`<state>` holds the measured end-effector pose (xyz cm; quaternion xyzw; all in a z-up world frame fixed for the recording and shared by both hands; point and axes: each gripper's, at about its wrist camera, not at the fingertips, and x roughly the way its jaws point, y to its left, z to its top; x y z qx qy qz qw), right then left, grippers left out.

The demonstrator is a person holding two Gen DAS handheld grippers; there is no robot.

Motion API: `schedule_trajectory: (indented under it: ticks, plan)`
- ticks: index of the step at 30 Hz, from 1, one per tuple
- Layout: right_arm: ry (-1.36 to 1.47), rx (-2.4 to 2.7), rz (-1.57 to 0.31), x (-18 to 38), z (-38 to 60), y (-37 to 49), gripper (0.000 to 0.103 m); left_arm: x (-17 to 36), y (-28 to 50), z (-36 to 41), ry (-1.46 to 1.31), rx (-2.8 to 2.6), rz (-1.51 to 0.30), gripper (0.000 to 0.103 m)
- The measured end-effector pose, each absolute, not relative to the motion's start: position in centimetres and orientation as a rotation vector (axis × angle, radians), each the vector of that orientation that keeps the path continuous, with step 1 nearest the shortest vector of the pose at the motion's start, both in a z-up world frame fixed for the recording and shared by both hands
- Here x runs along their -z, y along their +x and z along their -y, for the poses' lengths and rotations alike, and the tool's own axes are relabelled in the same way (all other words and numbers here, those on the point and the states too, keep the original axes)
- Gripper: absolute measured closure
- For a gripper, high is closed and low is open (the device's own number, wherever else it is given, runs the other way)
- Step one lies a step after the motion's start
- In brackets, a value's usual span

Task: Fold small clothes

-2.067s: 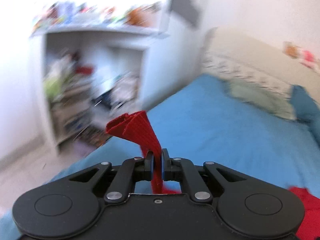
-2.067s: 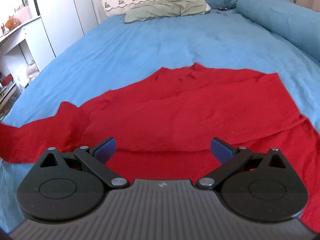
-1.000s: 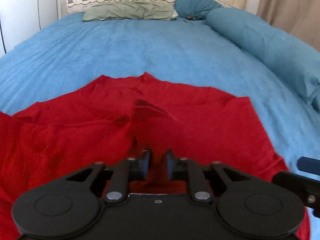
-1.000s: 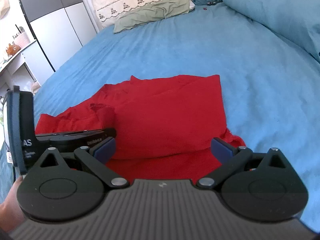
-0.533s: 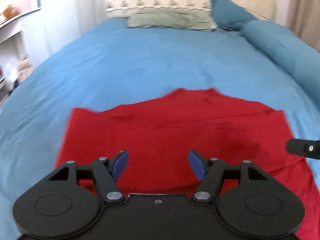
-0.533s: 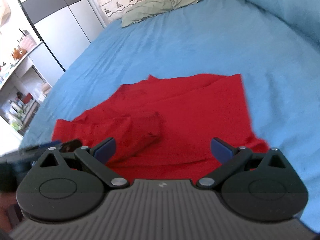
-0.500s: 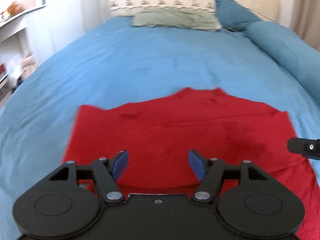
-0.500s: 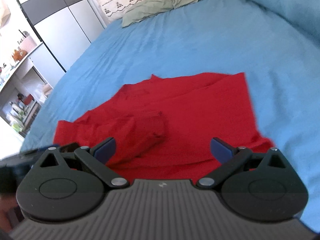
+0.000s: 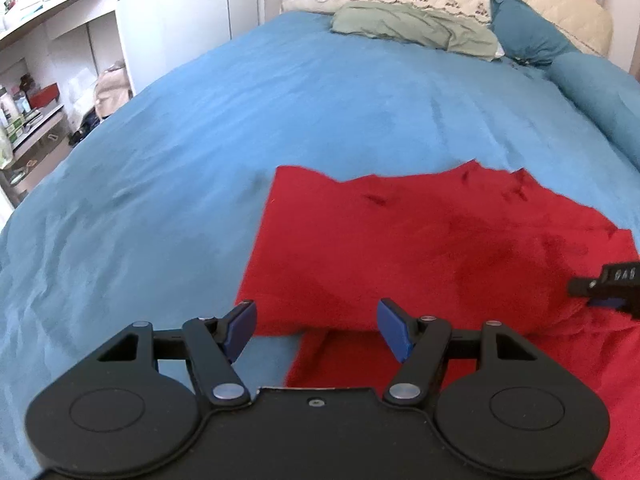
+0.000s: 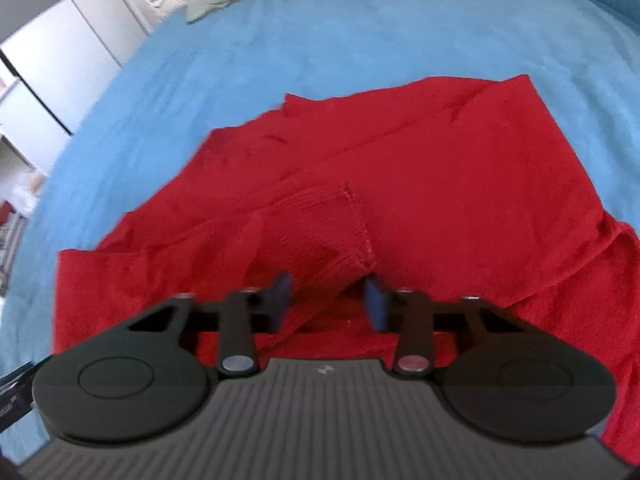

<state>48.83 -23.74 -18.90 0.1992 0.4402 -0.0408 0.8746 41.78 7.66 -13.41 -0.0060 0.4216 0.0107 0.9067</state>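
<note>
Two grippers over bed (image 9: 280, 92): left gripper (image 9: 316, 330) jaws released, red garment (image 9: 420, 240) at 1 o'clock; right gripper (image 10: 326, 300) jaws part-open astride its ribbed cuff (image 10: 324, 232).

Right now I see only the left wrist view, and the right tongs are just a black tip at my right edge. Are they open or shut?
Observer: Open. The right tongs stand apart, clamped on nothing.
Operator: What lies between them?
Observer: A ribbed cuff. Its sleeve is folded in over the red garment.
Operator: Do the fingers touch the cuff?
Observer: I cannot tell. The cuff's near corner lies just ahead of the right finger.
</note>
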Motion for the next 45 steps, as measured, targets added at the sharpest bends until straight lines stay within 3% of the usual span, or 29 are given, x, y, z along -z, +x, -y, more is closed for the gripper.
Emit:
schedule_trajectory:
  ticks: [1, 2, 14, 27, 28, 30, 32, 34, 37, 45]
  plan:
    - [0.405, 0.093, -0.922, 18.8, 23.6, 49.1, 0.076, 13.6, 41.7, -7.9, -0.009, -0.027, -0.878, 0.032]
    - [0.393, 0.094, -0.924, 18.7, 23.4, 49.3, 0.081, 13.8, 41.5, -8.2, -0.008, -0.03, -0.885, 0.032]
    - [0.294, 0.097, -0.653, 9.5, 28.6, 48.1, 0.081, 16.1, 41.9, -8.0, -0.029, -0.006, -0.945, 0.032]
    - [0.327, 0.24, -0.823, 16.5, 34.8, 47.3, 0.08, 17.4, 43.6, -6.4, 0.0, -0.033, -0.944, 0.032]
    - [0.321, 0.248, -0.848, 17.1, 34.9, 47.4, 0.078, 17.0, 43.5, -6.4, 0.006, -0.036, -0.94, 0.032]
    - [0.307, 0.279, -0.885, 17.7, 34.9, 47.3, 0.064, 15.8, 43.0, -6.4, 0.016, -0.027, -0.912, 0.032]
    - [0.293, 0.303, -0.887, 17.5, 35.0, 46.6, 0.024, 14.7, 42.7, -6.0, 0.02, -0.005, -0.885, 0.032]
    - [0.296, 0.274, -0.819, 16.5, 34.7, 45.5, 0.0, 14.0, 42.9, -5.2, 0.031, 0.046, -0.862, 0.031]
    - [0.28, 0.151, -0.745, 15.5, 33.6, 44.5, 0.0, 13.9, 43.7, -3.3, 0.071, 0.098, -0.833, 0.031]
    - [0.242, 0.056, -0.835, 18.4, 31.6, 46.7, 0.0, 18.0, 46.0, -1.4, 0.038, 0.126, -0.914, 0.031]
